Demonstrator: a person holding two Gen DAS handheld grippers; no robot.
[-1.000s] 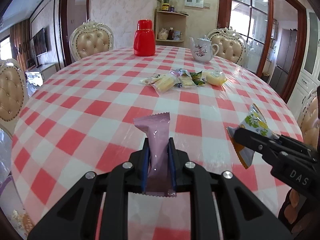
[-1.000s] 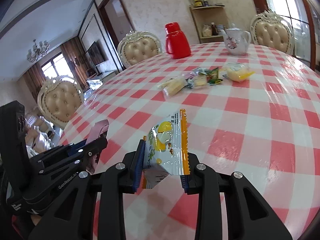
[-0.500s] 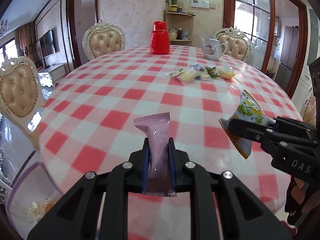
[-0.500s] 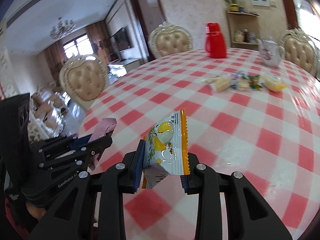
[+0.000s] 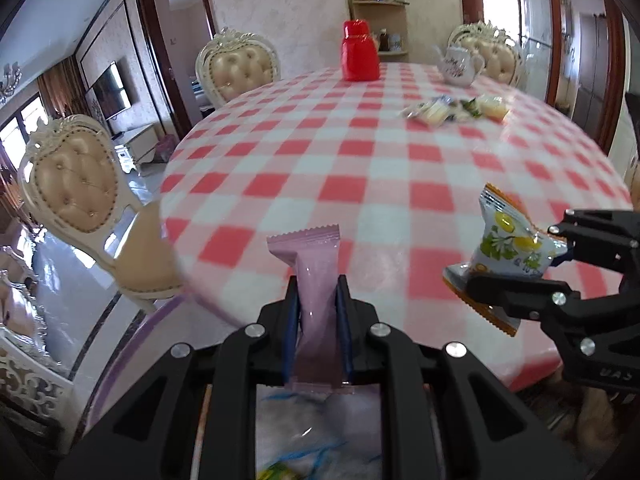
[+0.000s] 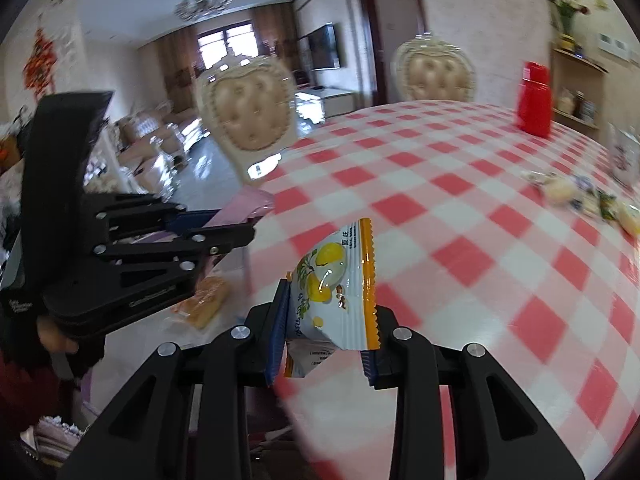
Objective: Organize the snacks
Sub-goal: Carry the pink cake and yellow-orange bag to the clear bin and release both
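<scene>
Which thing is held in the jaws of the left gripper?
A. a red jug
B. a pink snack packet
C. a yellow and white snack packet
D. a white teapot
B: in the left wrist view the left gripper is shut on the pink packet, while the right gripper holds the yellow and white packet.

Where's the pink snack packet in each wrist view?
Left wrist: pink snack packet bottom centre, upright between the pads of the left claw.
Right wrist: only its end shows, left of centre, sticking out of the left claw seen from the side.
Shared landmark: red jug on the checked table, top centre in the left view, upper right in the right view.
</scene>
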